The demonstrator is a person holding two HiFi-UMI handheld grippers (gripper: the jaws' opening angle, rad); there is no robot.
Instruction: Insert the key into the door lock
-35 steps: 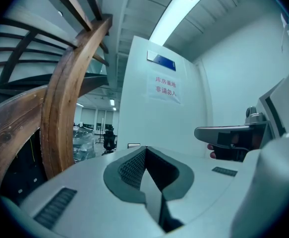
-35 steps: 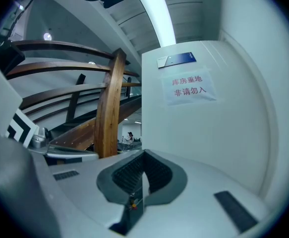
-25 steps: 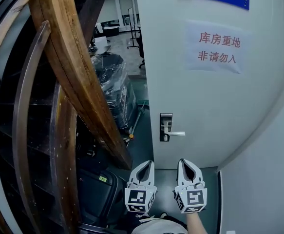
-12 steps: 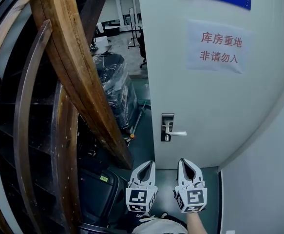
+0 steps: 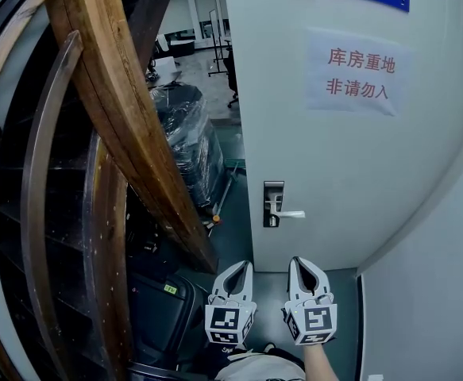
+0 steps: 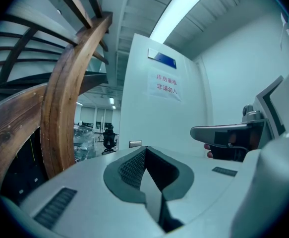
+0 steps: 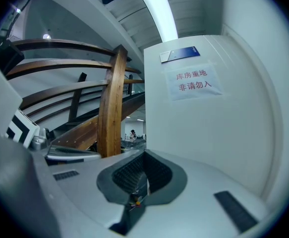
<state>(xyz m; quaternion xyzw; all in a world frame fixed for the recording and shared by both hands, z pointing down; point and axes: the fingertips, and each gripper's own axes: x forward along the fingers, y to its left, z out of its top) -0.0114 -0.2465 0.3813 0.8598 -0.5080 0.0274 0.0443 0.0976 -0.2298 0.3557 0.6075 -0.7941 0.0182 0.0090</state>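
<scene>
The white door [image 5: 350, 157] stands ahead, with its steel lock plate [image 5: 272, 203] and lever handle [image 5: 291, 213] on its left edge. Both grippers are held level side by side below it, well short of the lock. My left gripper [image 5: 241, 266] is shut with nothing between its pads [image 6: 145, 150]. My right gripper [image 5: 299, 261] is also shut. In the right gripper view a thin pale key [image 7: 145, 182] with a red and yellow speck at its base sits pinched between the pads of this gripper [image 7: 144, 155]. In the left gripper view the lock plate [image 6: 135, 144] shows small and far off.
A heavy curved wooden stair beam [image 5: 128, 109] slants down at the left, close to the door edge. A plastic-wrapped pallet load [image 5: 187, 145] stands beyond the doorway. A black case [image 5: 156, 308] lies on the floor beside my left gripper. A grey wall [image 5: 430, 292] closes the right side.
</scene>
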